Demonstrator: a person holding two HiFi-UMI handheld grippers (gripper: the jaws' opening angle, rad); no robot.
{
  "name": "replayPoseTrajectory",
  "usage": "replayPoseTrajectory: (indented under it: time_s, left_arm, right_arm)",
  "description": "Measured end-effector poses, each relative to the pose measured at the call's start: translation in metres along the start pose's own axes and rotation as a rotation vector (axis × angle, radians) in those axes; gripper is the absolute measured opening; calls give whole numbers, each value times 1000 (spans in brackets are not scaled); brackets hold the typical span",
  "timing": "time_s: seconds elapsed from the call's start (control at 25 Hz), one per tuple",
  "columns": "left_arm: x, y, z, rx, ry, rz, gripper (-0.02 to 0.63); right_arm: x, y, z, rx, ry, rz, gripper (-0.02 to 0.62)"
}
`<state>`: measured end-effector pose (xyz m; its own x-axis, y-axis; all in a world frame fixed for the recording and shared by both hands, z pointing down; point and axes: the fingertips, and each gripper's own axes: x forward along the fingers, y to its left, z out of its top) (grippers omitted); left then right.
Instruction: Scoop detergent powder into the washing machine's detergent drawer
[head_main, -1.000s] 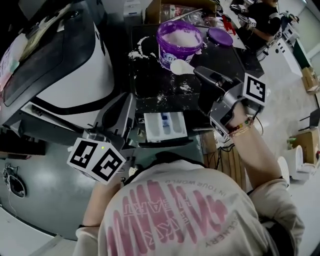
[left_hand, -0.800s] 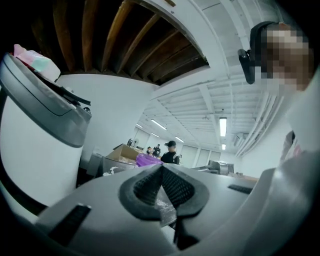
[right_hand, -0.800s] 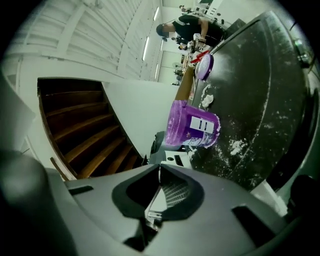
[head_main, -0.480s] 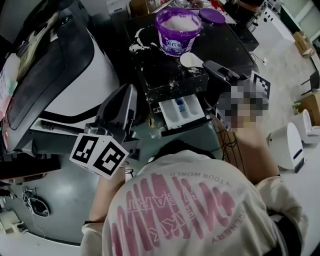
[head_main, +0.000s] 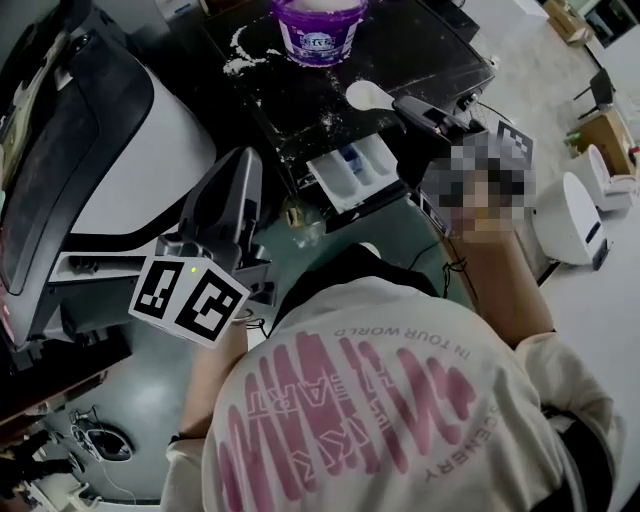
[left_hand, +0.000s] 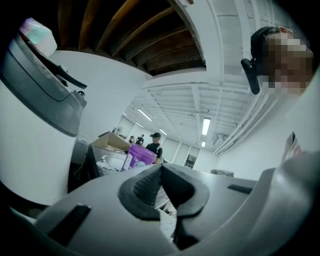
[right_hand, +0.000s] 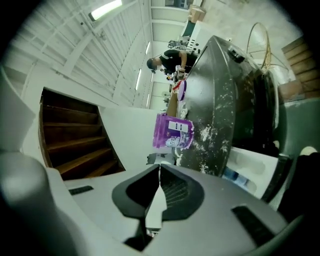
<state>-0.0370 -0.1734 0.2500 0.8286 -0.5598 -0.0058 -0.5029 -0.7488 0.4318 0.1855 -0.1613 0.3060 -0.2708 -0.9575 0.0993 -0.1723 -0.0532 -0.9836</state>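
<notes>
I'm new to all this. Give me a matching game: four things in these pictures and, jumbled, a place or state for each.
1 tub
2 scoop
3 drawer
4 left tool

A pulled open
B clamped in the right tool
C shut, empty
D purple, on the black top

Pairs: 1-D, 2-B, 3-A, 4-C

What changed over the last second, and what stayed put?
The right gripper, shut on the handle of the white plastic spoon, carried it away from the purple detergent tub toward the open white detergent drawer, still short of it. The left gripper stayed shut and empty; tub and drawer kept their places.
</notes>
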Motion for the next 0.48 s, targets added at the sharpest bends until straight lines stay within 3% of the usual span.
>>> replayPoseTrajectory:
  time_s: [0.28,0.48]
  left_arm:
    - [-11,-4,-19,-32,44,-66,3]
    - [-16,5,-31,-41,63,-52,3]
  right_arm:
    - [-25,-28,-23,29,-48,-85,3]
    - [-30,-44,-38,51,-35,-120,3]
